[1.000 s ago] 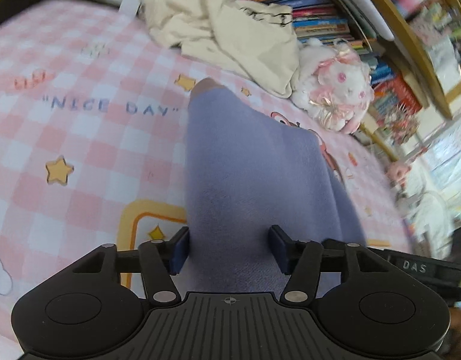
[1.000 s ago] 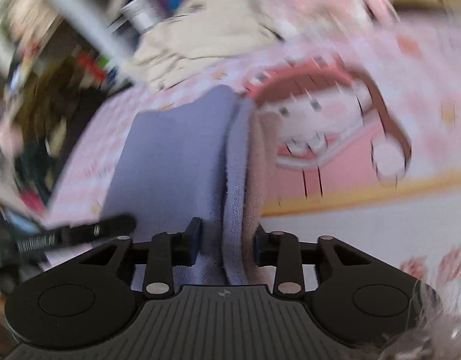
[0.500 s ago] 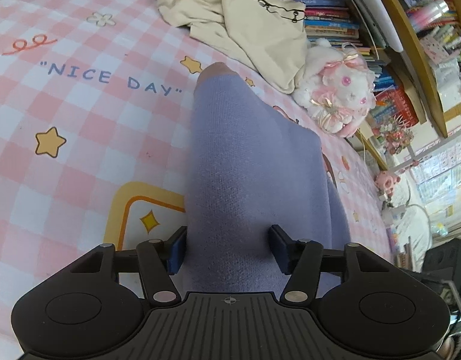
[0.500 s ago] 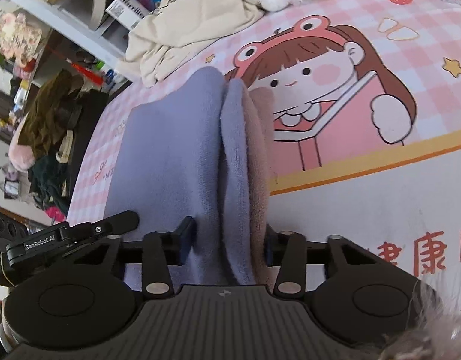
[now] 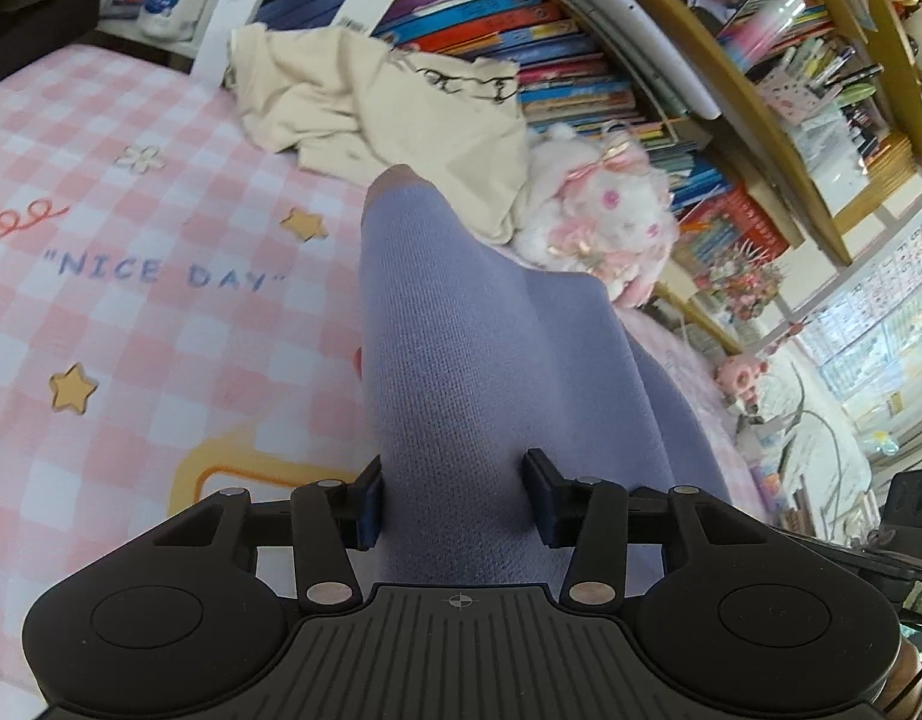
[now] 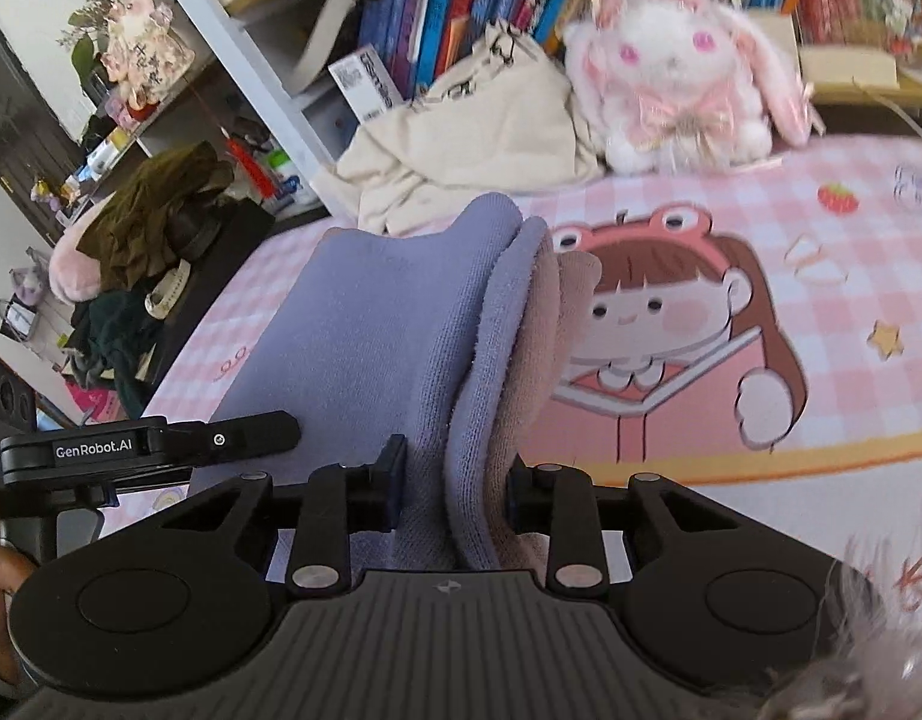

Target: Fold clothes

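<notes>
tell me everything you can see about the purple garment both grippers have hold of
The purple garment is a soft lavender knit, fleecy at its edges, with a dusty-pink layer showing along the right side. It is bunched into a long folded ridge running away from the cameras, its far end resting on the pink checked blanket. The left gripper and right gripper each have it between their jaws, which have just been closing. It lies in front of the cream garment.

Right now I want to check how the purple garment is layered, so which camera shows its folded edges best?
The right wrist view: the purple garment shows its stacked edges and a pinkish lining, bunched between the right gripper. The left wrist view shows only its smooth outer face between the left gripper, with no layers visible.
</notes>
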`<state>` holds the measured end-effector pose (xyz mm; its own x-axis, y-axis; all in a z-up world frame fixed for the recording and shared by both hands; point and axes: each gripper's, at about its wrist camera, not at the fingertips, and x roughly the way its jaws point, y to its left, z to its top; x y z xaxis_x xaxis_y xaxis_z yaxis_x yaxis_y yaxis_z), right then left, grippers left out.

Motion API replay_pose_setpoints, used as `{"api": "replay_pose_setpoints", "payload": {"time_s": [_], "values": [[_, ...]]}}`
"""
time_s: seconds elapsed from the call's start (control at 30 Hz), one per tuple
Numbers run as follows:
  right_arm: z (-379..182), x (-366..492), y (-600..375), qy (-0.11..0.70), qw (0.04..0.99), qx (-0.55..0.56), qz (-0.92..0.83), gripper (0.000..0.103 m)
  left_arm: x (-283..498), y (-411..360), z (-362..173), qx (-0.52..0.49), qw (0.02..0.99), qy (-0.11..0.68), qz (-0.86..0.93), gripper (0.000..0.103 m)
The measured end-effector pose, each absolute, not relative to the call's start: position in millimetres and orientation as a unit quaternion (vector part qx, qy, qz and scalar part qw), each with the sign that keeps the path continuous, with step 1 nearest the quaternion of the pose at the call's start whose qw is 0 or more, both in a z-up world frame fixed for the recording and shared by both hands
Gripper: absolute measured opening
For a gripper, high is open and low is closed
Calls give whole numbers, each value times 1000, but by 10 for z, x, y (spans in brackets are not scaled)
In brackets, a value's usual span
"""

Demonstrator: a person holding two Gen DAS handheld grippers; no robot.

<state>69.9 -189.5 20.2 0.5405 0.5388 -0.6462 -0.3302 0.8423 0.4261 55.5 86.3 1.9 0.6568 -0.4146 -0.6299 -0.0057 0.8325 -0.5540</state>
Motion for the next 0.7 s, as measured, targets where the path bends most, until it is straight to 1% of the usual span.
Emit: {"api": "replay_pose_setpoints", "payload": {"time_s": [0.33, 0.7], "values": [[340, 998, -1897, 380, 886, 104, 246, 28, 899, 821, 134, -254, 877, 386, -130, 45], [306, 1427, -1738, 375, 892, 71, 242, 28, 1290, 901, 52, -265, 875, 388, -120, 45]]}}
